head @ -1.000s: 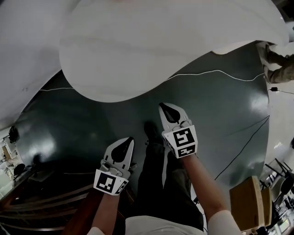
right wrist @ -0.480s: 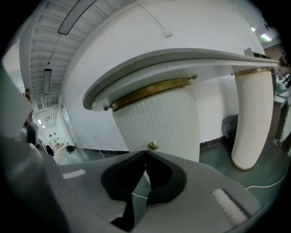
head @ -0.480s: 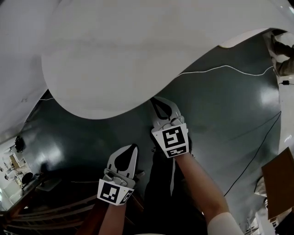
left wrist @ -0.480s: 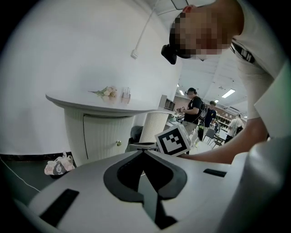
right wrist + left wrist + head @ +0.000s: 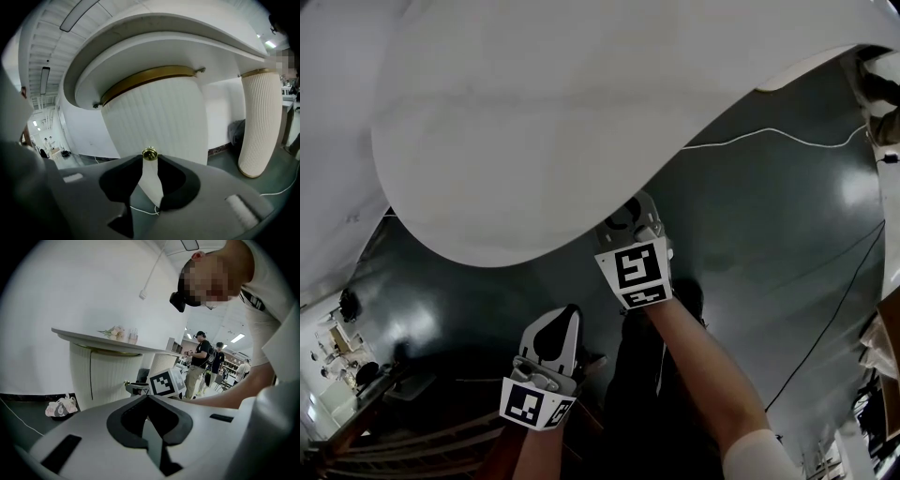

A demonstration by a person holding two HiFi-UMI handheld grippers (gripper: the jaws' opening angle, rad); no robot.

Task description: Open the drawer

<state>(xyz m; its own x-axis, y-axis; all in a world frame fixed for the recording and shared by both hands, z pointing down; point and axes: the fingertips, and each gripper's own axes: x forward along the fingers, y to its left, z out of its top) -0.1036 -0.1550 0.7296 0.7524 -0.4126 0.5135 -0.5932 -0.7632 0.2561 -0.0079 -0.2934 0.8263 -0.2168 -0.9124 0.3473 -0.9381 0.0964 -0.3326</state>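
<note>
Right gripper point(image 5: 150, 159) jaws were opening, brass knob point(image 5: 149, 153) at 12 o'clock between their tips, not yet pinched. Left gripper point(image 5: 147, 397) jaws pressed together, empty. Drawer point(image 5: 157, 117) behind the knob looked unopened; grasp and pull remained.

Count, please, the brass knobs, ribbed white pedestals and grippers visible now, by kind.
Brass knobs: 1
Ribbed white pedestals: 2
Grippers: 2 (left gripper shut; right gripper opening, knob lined up between its jaws)
Total: 5
</note>
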